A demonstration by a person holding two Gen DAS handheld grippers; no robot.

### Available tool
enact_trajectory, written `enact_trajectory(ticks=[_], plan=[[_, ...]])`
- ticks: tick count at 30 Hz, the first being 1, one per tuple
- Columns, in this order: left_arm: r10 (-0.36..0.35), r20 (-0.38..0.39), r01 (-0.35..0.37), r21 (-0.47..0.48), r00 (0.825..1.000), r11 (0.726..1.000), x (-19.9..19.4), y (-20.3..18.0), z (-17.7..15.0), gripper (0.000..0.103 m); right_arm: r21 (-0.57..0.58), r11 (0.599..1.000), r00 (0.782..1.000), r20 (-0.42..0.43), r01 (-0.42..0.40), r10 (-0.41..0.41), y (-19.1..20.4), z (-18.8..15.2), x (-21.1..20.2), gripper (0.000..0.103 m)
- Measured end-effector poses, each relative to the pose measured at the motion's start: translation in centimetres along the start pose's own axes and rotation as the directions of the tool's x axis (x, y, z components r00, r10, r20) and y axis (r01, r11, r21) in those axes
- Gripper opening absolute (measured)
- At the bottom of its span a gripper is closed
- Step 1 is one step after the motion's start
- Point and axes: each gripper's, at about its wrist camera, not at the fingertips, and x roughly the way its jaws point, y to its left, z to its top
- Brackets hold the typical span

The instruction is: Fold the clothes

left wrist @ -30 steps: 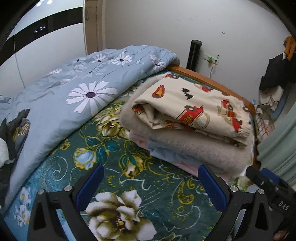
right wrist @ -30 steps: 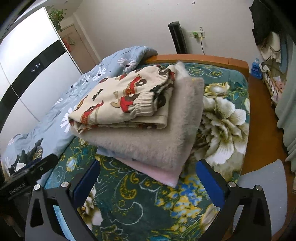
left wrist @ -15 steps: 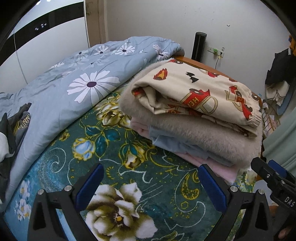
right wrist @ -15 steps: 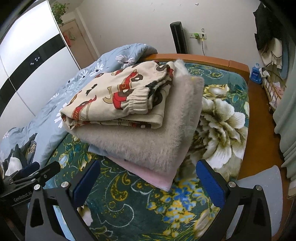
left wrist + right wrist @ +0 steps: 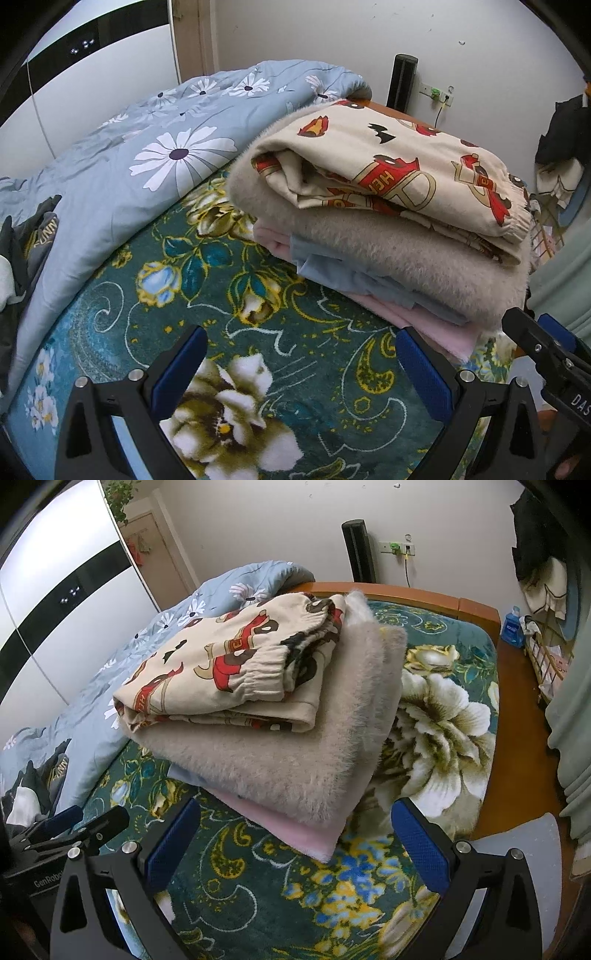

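A stack of folded clothes lies on the bed's green floral blanket [image 5: 229, 317]. On top are cream trousers with red fire-truck prints [image 5: 388, 173], also in the right wrist view [image 5: 236, 668]. Under them lie a fuzzy beige garment [image 5: 369, 251] [image 5: 295, 753], a light blue piece [image 5: 332, 273] and a pink piece [image 5: 295, 834]. My left gripper [image 5: 299, 365] is open and empty, low over the blanket in front of the stack. My right gripper [image 5: 295, 838] is open and empty, close to the stack's near corner.
A pale blue daisy quilt [image 5: 155, 147] is bunched along the left. Dark unfolded clothes [image 5: 22, 251] lie at the far left. The wooden bed frame [image 5: 406, 590] runs behind the stack. A black tower [image 5: 358, 550] and hanging clothes [image 5: 535, 546] stand by the wall.
Both grippers have moved closer to the stack, which now looks larger in both views. Both stay open. The stack has not moved.
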Motion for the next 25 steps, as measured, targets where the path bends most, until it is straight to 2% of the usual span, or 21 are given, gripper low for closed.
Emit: enact_trajectory(ticks=[18,25], plan=[[-0.015,-0.011,0.015,0.004,1.000,1.000,0.5,-0.9,0.2,0.103,-0.018,1.000,1.000,0.000,-0.001,0.001,0.2,0.5,0.0,0.103],[0.000,-0.002,0.000,-0.004,1.000,1.000,0.2,-1.1,0.1,0.103,-0.016,1.000,1.000,-0.002,-0.002,0.002,0.1,0.7,-0.1,0.103]])
